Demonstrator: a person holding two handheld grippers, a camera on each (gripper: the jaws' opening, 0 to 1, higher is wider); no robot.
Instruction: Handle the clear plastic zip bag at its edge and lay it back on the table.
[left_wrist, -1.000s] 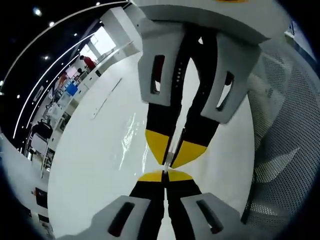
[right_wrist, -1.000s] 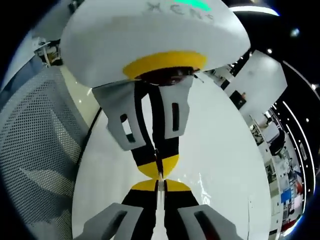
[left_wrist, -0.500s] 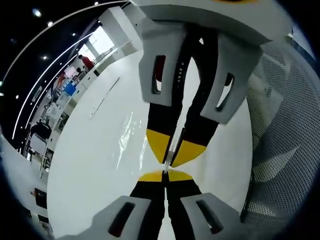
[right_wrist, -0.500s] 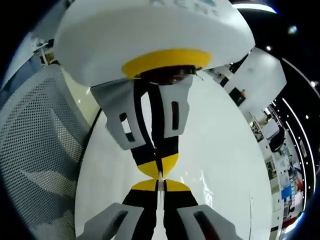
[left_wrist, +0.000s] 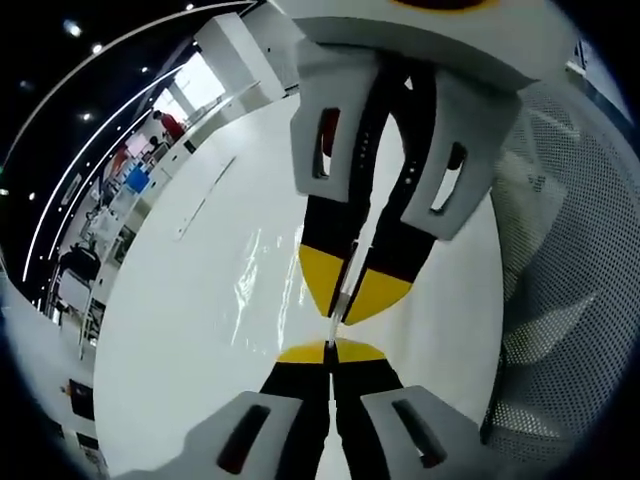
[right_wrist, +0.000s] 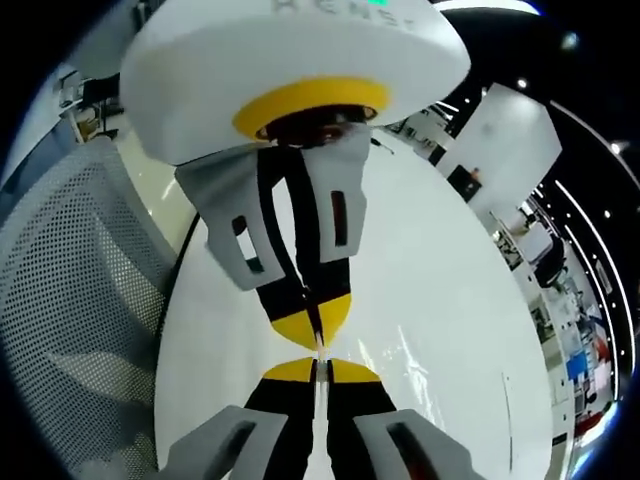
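Observation:
The clear plastic zip bag (left_wrist: 262, 278) shows as faint glints and creases over the white table (left_wrist: 180, 340); in the right gripper view the zip bag (right_wrist: 400, 348) glints to the right of the jaws. My left gripper (left_wrist: 330, 351) rises from the bottom, its yellow-tipped jaws shut on a thin strip of the bag's edge. Facing it from above, tip to tip, is my right gripper (left_wrist: 342, 297), also shut on that edge. The right gripper view mirrors this: right gripper (right_wrist: 318, 367) below, left gripper (right_wrist: 313, 322) above, both closed, almost touching.
A grey mesh chair back (left_wrist: 570, 300) stands beside the table edge; the same mesh chair (right_wrist: 80, 310) is on the left in the right gripper view. Far off are office desks, ceiling lights and a person in red (left_wrist: 176, 124).
Both views have shifted slightly. The two grippers stay shut tip to tip and have drawn a little closer together; the bag's glints are in nearly the same place.

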